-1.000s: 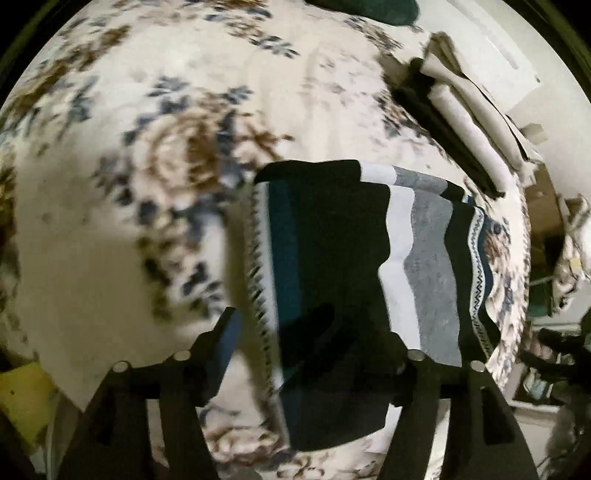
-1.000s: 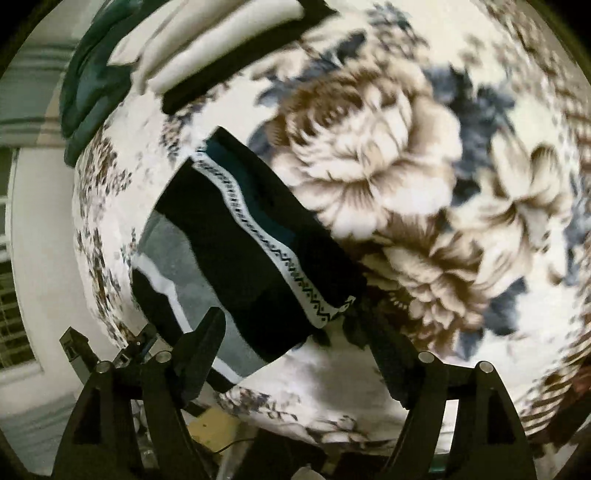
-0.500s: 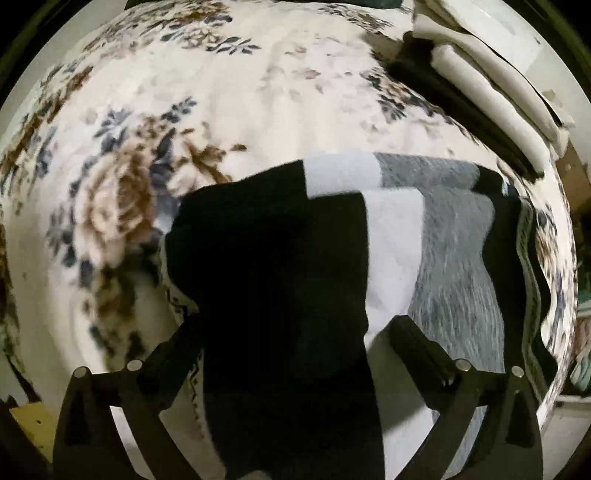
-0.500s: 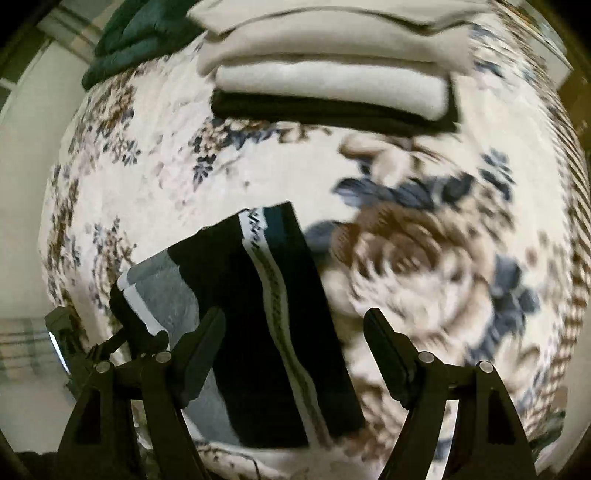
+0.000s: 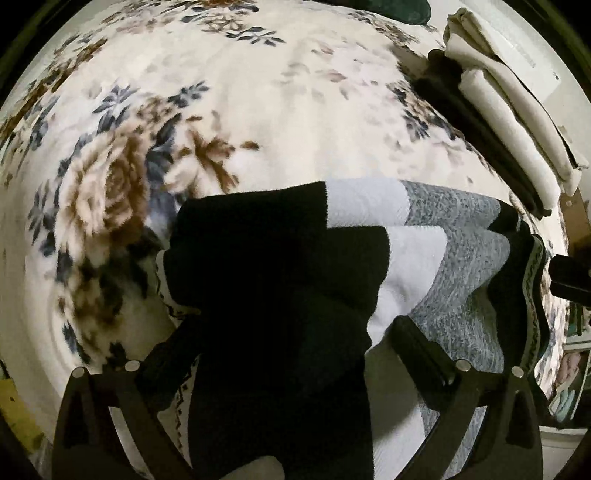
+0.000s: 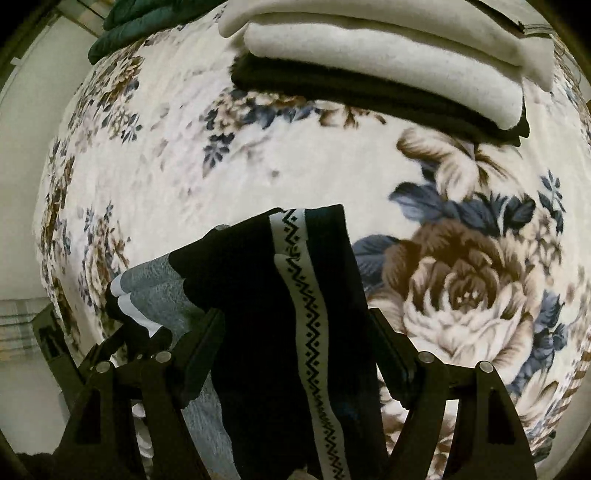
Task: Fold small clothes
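Left wrist: left claw (image 5: 291, 339) spread over garment (image 5: 443, 266).
Right wrist: right claw (image 6: 295, 328) spread, straddling it.
Blanket (image 6: 184, 166): floral; folded stack (image 6: 388, 70) behind.

A floral blanket (image 6: 295, 155) bears a stack of cream and black folded cloth (image 6: 388, 62) beside a dark green bundle (image 6: 136, 26).

left hand-held gripper (image 5: 288, 343) spread wide, right hand-held gripper (image 6: 295, 328) likewise
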